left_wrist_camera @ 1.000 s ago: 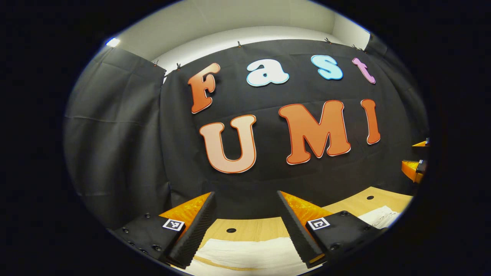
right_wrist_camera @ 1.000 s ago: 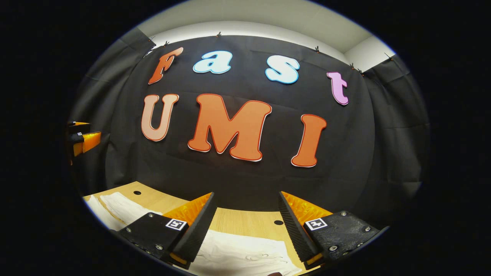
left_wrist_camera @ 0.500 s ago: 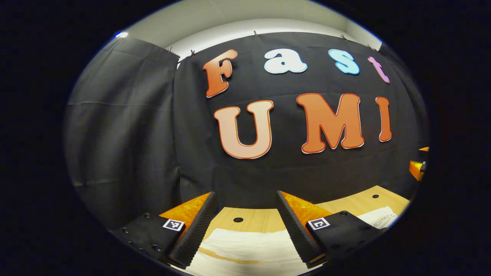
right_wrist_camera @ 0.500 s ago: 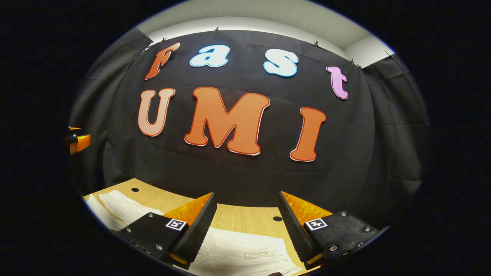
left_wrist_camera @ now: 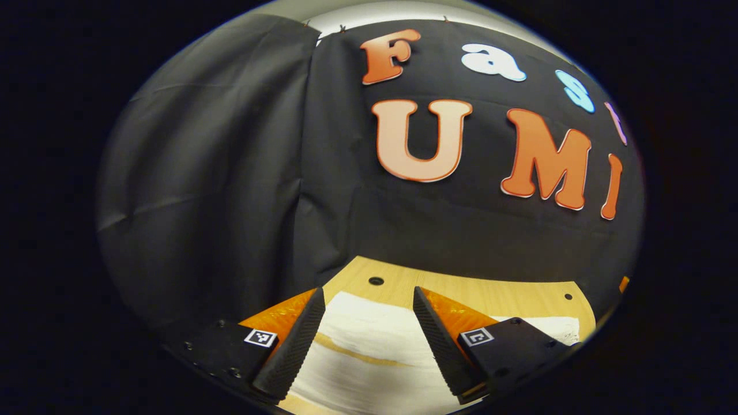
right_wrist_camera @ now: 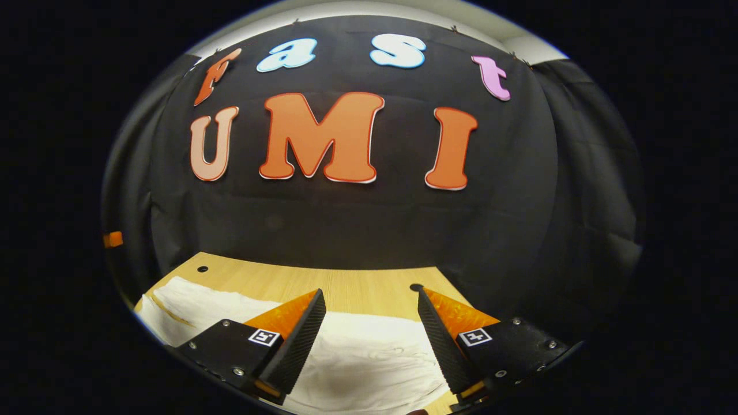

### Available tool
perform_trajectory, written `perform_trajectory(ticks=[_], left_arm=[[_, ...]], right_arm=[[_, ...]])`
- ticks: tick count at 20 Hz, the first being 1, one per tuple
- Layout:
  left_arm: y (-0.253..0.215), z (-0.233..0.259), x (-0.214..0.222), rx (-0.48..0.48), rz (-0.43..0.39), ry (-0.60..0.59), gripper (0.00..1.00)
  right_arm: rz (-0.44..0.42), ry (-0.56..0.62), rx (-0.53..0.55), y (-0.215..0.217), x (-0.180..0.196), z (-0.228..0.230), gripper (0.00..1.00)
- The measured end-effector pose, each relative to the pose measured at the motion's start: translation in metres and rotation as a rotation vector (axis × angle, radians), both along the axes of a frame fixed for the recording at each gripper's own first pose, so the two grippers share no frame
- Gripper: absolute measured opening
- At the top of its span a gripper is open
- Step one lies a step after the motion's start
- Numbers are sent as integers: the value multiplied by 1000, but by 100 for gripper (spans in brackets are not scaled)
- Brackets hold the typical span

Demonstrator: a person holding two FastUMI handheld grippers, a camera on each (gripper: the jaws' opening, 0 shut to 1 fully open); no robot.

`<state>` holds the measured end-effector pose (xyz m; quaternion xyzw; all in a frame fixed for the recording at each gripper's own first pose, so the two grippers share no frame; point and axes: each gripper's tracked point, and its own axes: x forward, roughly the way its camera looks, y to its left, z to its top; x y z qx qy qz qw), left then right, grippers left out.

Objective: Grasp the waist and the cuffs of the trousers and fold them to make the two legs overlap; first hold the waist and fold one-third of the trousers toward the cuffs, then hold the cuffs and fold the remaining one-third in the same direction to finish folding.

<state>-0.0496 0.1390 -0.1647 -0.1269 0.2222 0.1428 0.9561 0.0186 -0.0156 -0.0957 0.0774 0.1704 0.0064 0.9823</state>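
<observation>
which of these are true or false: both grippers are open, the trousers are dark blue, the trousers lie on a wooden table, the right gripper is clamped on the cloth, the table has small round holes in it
1. Both grippers are open. True: the left gripper and the right gripper each show a wide gap between the fingers.
2. The trousers are dark blue. False: the trousers are white.
3. The trousers lie on a wooden table. True: they are spread on the light wooden table.
4. The right gripper is clamped on the cloth. False: its fingers stand apart above the trousers and grip nothing.
5. The table has small round holes. True: one hole sits near its far edge.
</observation>
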Motion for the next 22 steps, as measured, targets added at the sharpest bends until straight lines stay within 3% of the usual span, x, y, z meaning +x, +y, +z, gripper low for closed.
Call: perform_trajectory(ticks=[3,7,17,22], left_arm=[[16,-30,-22,-77,27,96,98],[39,-86,-43,-215,104,255,98],[35,-191,-58,-514,204,599,100],[37,-188,-64,-643,298,670,99]], right_arm=[[-27,97,7,-12,-7,-27,97],[-64,238,137,-20,-17,-62,97],[-151,524,321,-30,-51,-137,96],[-177,628,345,-33,-65,-164,95]])
